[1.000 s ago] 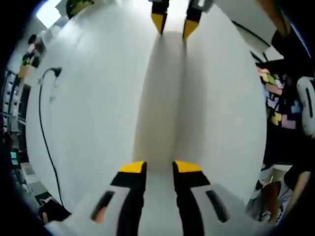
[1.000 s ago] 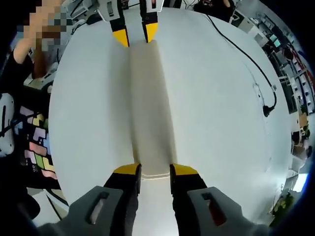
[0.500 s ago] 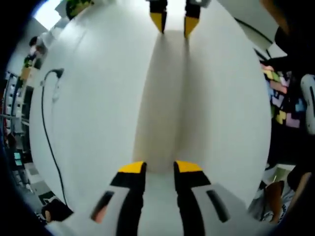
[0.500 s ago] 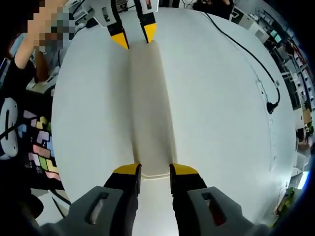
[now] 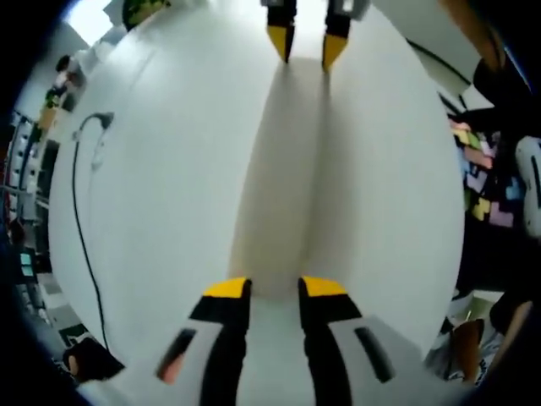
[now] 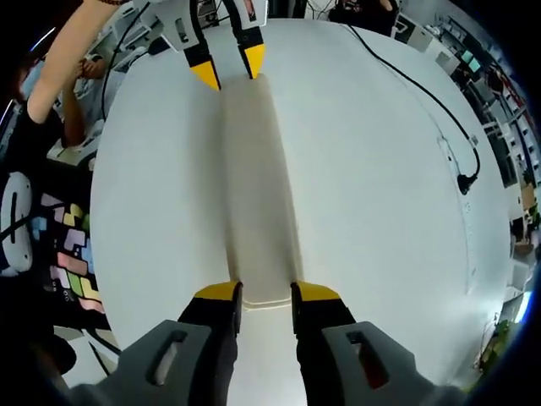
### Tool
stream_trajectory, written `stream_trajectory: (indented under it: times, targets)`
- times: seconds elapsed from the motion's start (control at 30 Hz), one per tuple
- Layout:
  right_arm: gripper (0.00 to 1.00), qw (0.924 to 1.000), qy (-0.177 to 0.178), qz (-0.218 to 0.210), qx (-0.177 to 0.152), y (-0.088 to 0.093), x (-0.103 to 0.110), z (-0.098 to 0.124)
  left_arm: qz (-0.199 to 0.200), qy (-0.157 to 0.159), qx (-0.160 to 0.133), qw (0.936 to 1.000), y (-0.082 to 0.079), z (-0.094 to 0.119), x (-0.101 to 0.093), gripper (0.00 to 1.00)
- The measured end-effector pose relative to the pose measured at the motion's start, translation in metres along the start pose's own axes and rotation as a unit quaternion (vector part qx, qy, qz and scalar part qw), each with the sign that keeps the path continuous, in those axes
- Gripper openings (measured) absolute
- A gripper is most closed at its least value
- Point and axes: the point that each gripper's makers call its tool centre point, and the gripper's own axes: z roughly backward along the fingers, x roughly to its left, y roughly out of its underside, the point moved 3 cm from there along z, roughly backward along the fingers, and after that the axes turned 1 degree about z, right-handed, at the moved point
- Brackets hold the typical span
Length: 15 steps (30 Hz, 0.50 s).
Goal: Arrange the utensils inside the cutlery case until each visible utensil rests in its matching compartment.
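Gripping opposite ends of the long cutlery case (image 5: 283, 169), the left gripper (image 5: 275, 289) and right gripper (image 6: 266, 293) clamp it, probably to steady it mid-bench (image 6: 380, 186)

Both grippers, left (image 5: 275, 288) and right (image 6: 266, 292), faced each other, jaws closed on something long (yellow tips).

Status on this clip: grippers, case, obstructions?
Left gripper, right gripper at opposite ends of long cream case. Grip unclear. Case closed, utensils unseen. Cable lies apart.
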Motion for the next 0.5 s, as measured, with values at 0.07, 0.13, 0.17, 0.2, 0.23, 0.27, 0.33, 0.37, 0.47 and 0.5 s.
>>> stream_trajectory:
  times: [0.07,0.13,0.17,0.2,0.23,0.27,0.33,0.37,0.47,0.5]
  targets:
    - [0.24,1.0,0.004,0.007,0.004,-0.0003,0.0016,0.0001,-0.002,-0.001,0.01,0.9999,-0.0003,-0.0004,0.0,0.24]
    - [0.24,1.0,0.003,0.004,-0.001,0.0008,0.0,0.0006,0.0,-0.002,0.016,0.9999,-0.0001,-0.0006,0.0003,0.24]
    - [0.23,1.0,0.004,-0.001,-0.006,0.0016,0.0003,0.001,0.001,-0.003,0.018,0.9998,0.0001,-0.0005,0.0002,0.24]
    - [0.23,0.9999,0.005,-0.002,-0.01,0.002,0.0008,0.0013,0.001,-0.004,0.019,0.9998,0.001,0.0001,0.0001,0.24]
    - [0.23,0.9999,0.004,-0.004,-0.016,0.0024,0.0004,0.0016,0.0,-0.004,0.018,0.9998,0.0013,0.0004,0.0002,0.24]
    - [0.23,0.9998,0.002,-0.004,-0.02,0.0028,-0.0002,0.0018,0.006,-0.004,0.017,0.9998,0.0015,0.0007,0.0001,0.24]
    - [0.23,0.9997,-0.002,-0.005,-0.024,0.0027,-0.0004,0.0016,0.004,0.0,0.017,0.9998,0.0011,0.0009,0.0,0.24]
    - [0.23,0.9997,-0.002,-0.005,-0.025,0.0029,0.0,0.0015,0.003,0.001,0.017,0.9999,0.0012,0.0012,0.0,0.24]
    - [0.23,0.9995,-0.003,-0.005,-0.032,0.0052,0.0009,0.0015,0.003,0.004,0.01,0.9999,0.0005,0.0018,-0.001,0.24]
    - [0.23,0.9994,-0.002,-0.005,-0.033,0.0058,0.0013,0.0015,0.009,0.005,0.01,0.9999,-0.0007,0.0012,-0.0007,0.24]
